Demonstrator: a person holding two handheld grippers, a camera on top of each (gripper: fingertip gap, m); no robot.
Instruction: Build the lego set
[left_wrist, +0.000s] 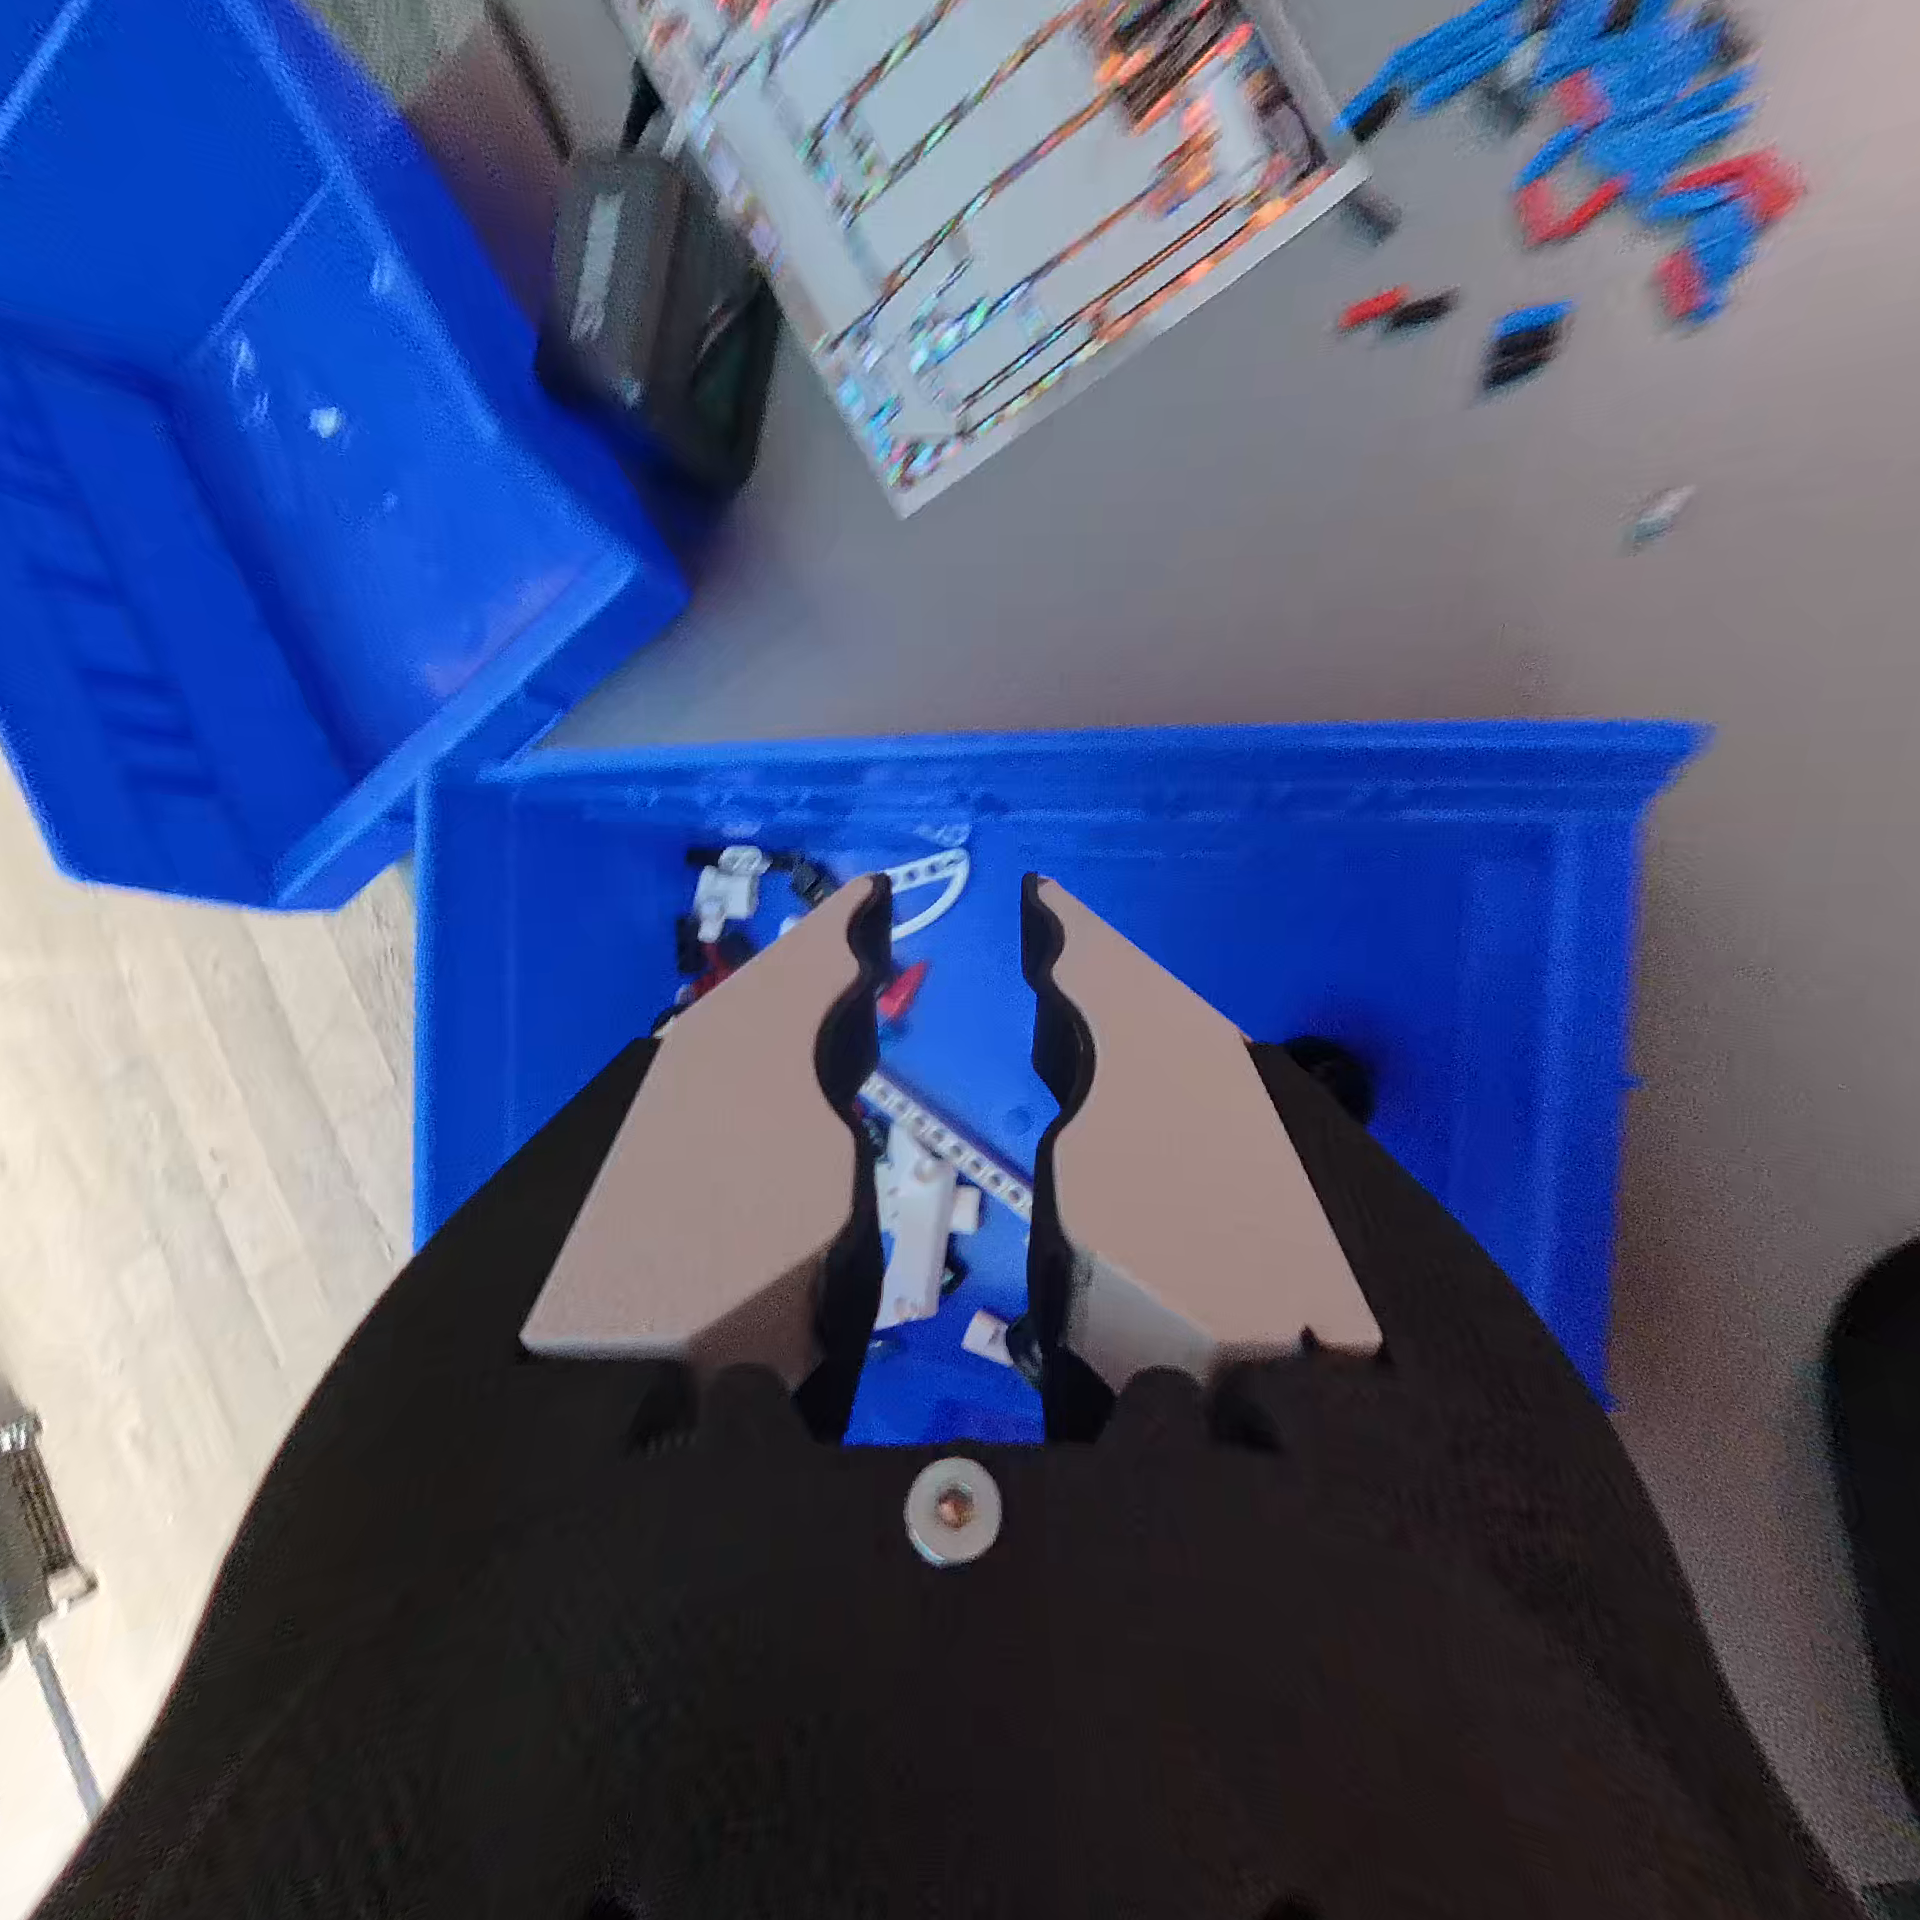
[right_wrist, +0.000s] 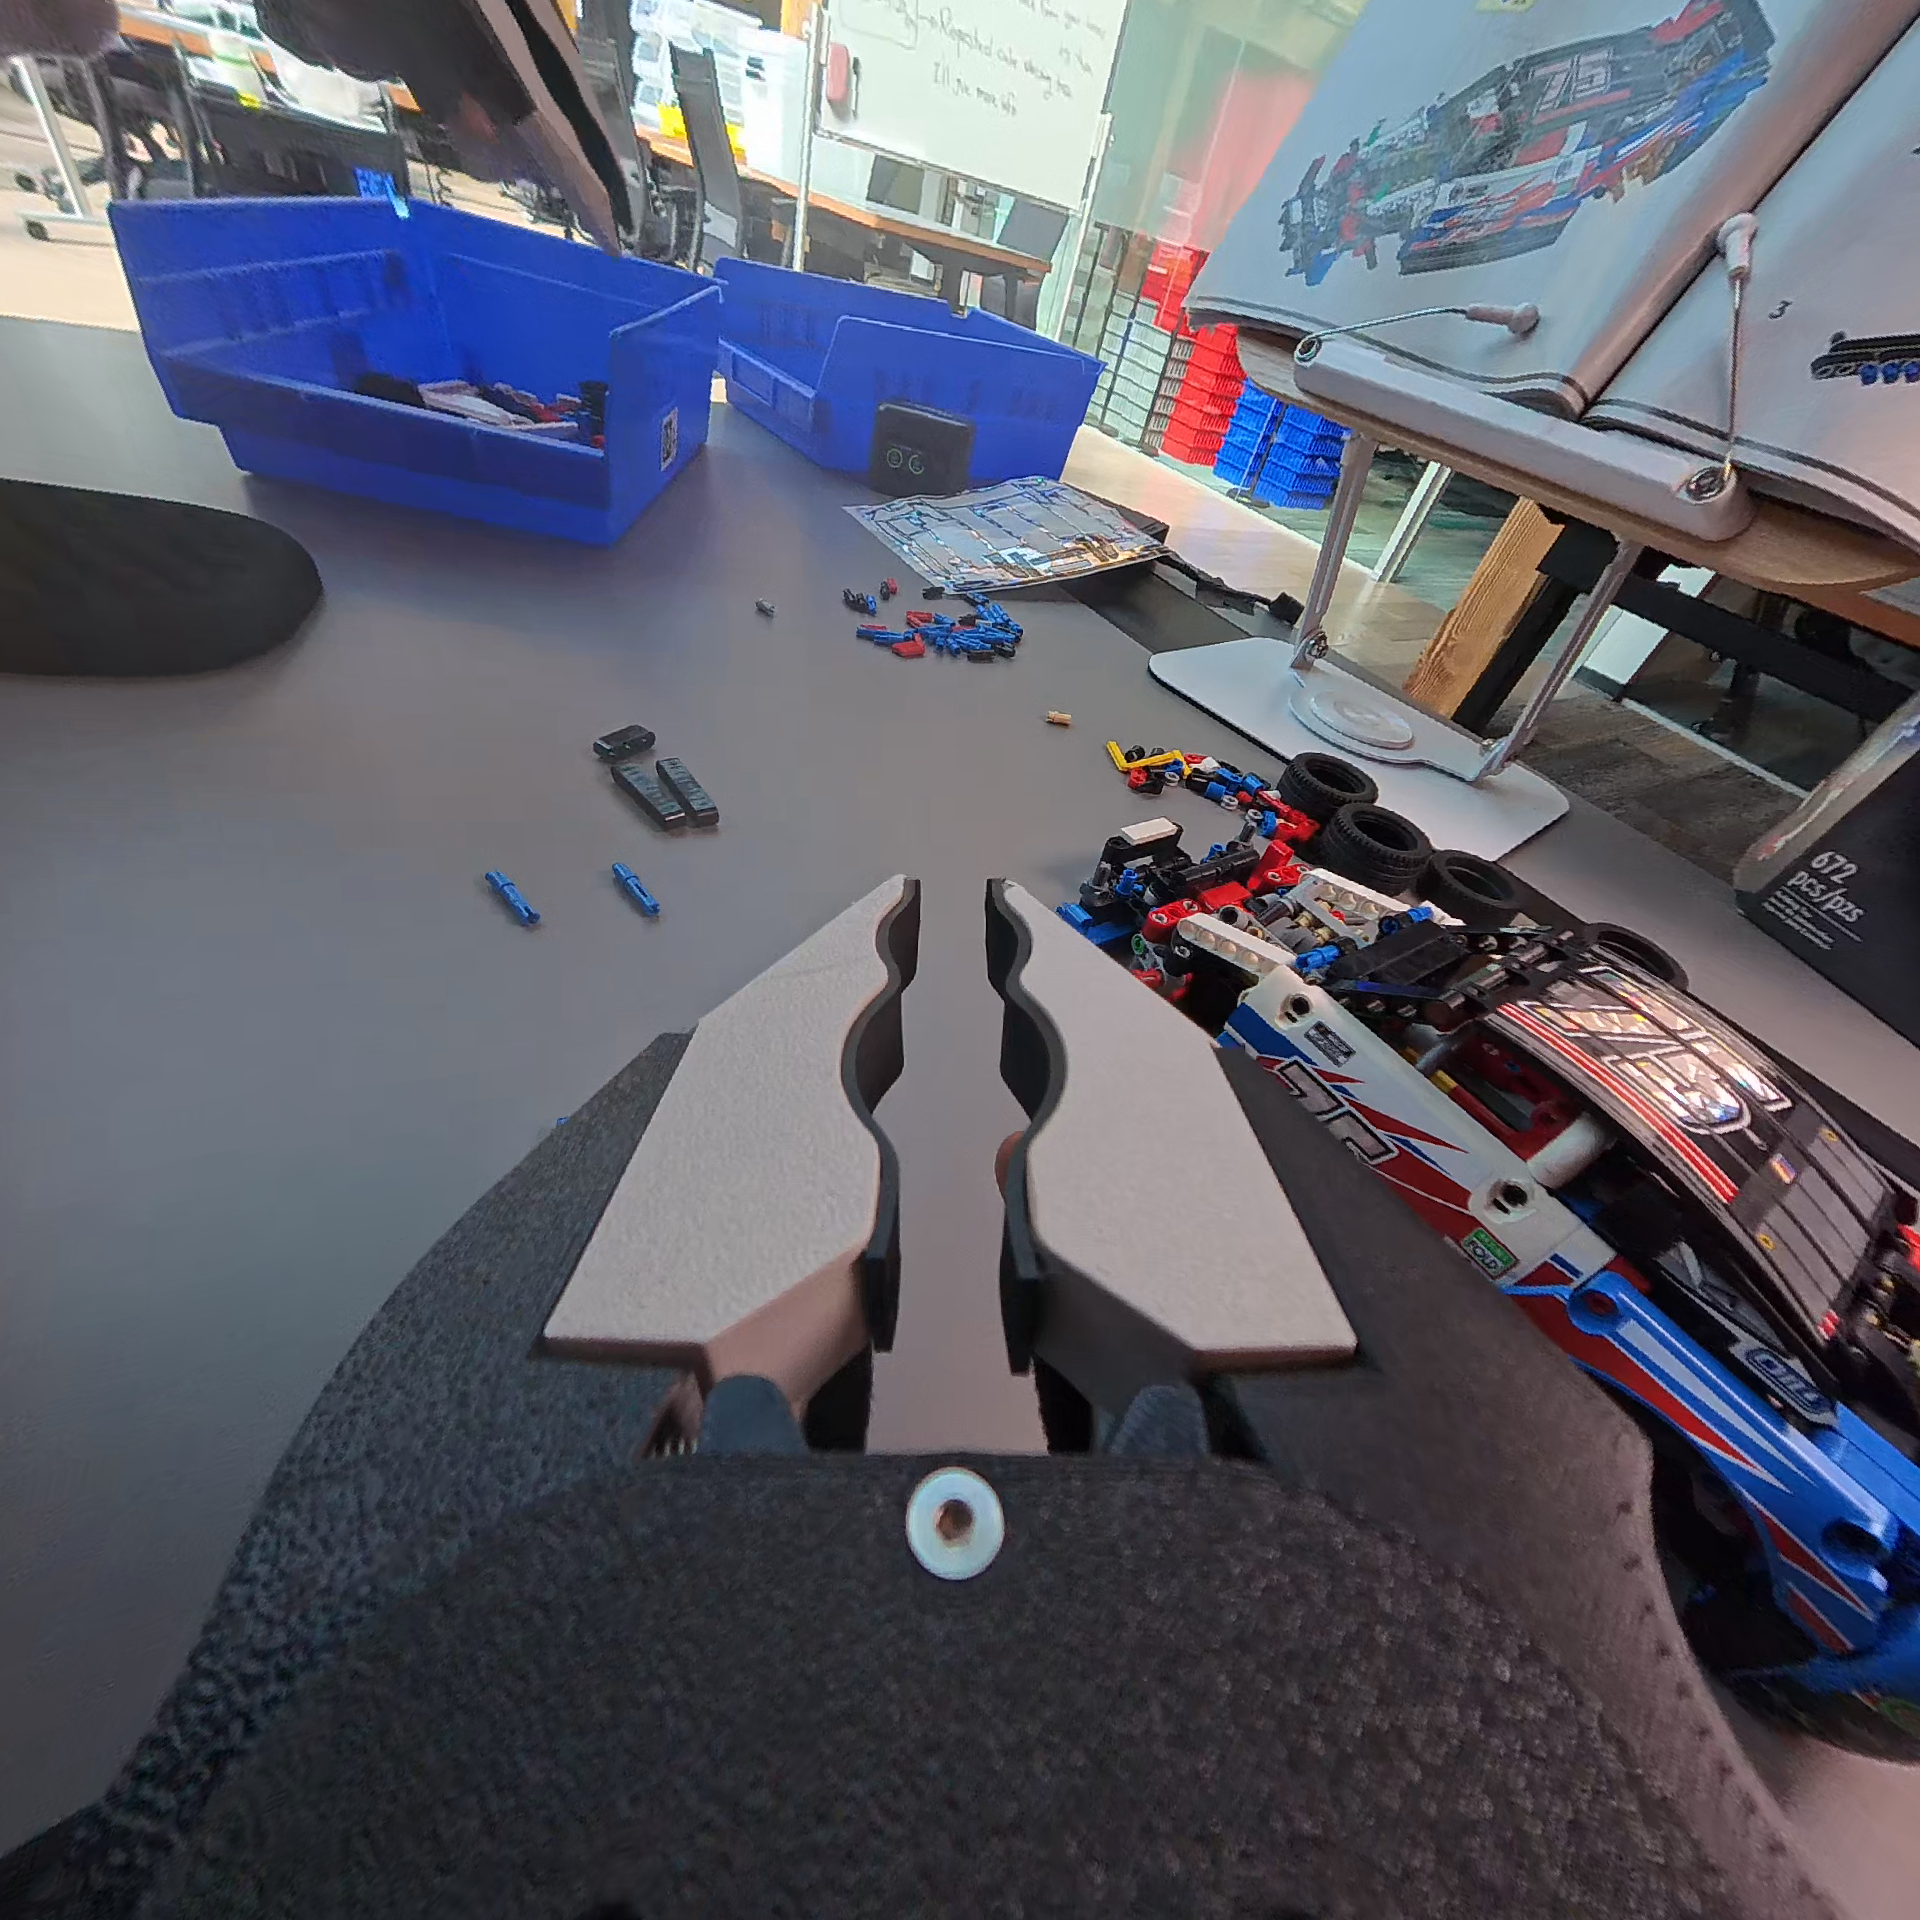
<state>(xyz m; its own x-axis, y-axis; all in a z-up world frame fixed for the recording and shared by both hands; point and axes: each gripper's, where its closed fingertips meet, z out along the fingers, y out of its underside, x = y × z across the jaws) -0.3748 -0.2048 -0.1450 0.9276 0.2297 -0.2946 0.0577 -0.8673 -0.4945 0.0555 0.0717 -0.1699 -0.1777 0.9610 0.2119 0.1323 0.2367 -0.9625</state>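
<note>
My left gripper is open and empty, held above a blue bin that holds loose white, black and red lego parts. The view is blurred. My right gripper is open a little and empty, low over the grey table. The partly built lego race car, white, blue, red and black, lies just to its right. Two blue pins and black beams lie ahead to the left. A pile of small blue and red pieces lies farther off.
A second blue bin stands left of the first. A sticker sheet, loose tyres, an instruction book on a stand, a black box and a black round pad are on the table. The gap from one gripper's tips to the other's is roughly 50 cm.
</note>
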